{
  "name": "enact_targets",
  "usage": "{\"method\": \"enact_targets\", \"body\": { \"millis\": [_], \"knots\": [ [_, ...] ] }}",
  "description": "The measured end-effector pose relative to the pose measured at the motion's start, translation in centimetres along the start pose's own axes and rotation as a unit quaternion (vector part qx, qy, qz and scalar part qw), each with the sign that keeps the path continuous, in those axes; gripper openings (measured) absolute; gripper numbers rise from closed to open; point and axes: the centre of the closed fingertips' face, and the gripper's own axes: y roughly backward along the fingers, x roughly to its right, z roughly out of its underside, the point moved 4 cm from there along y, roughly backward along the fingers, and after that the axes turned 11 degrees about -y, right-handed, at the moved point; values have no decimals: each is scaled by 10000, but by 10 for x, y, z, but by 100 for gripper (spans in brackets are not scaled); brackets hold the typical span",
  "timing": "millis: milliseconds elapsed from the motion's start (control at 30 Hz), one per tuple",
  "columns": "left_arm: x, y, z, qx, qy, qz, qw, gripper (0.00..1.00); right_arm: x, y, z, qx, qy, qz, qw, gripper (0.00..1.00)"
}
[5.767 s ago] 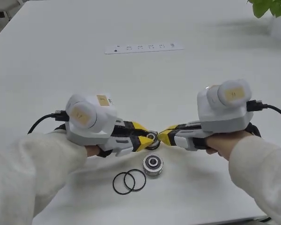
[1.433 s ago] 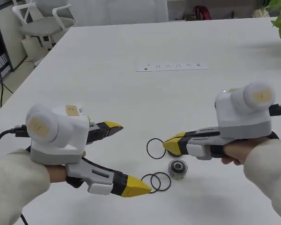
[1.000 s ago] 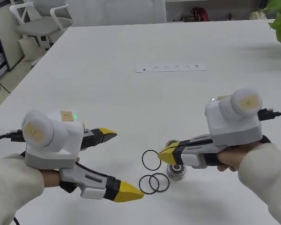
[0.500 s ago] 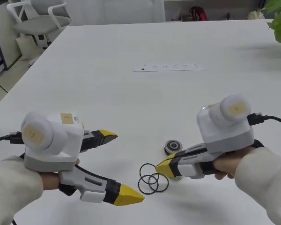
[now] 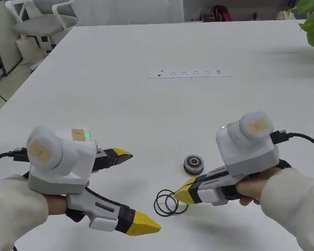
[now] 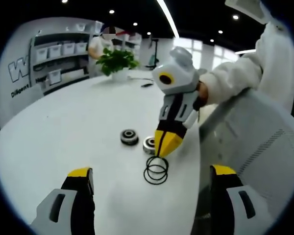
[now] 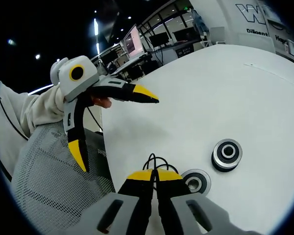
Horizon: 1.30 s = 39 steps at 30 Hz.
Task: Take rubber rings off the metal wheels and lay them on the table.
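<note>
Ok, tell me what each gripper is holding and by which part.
Left gripper is open, holding nothing. Right gripper pinches a rubber ring by its near edge, fingers shut.

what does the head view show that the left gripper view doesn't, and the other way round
Head view: the power strip far up the table and an office chair off its corner.
Left gripper view: a second metal wheel right by the tip of the right claw, plus wall shelves with bins.
Both: the wide-open left claw, the right claw shut on one of the rubber rings, the other metal wheel standing apart, and the plant.
</note>
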Motion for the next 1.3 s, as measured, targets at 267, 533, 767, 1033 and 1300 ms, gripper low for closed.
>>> {"method": "enact_targets", "body": {
  "millis": [267, 533, 767, 1033, 1300],
  "knots": [
    [3, -2, 4, -104, -47, 100, 9999, 100, 6, 0, 1, -4, 8, 176, 9998, 1],
    [4, -2, 5, -130, -37, 113, 9998, 100, 9, 0, 1, 1, 42, 268, 9996, 4],
    [4, -2, 5, -142, -32, 112, 9998, 100, 10, 1, 1, 1, 68, 295, 9995, 4],
    [4, -3, 6, -162, -18, 132, 9998, 100, 13, 5, -4, 129, 55, 350, 9993, 4],
    [3, -2, 7, -160, -3, 123, 9998, 100, 18, 11, -11, 352, -23, 406, 9986, 5]
  ]
}}
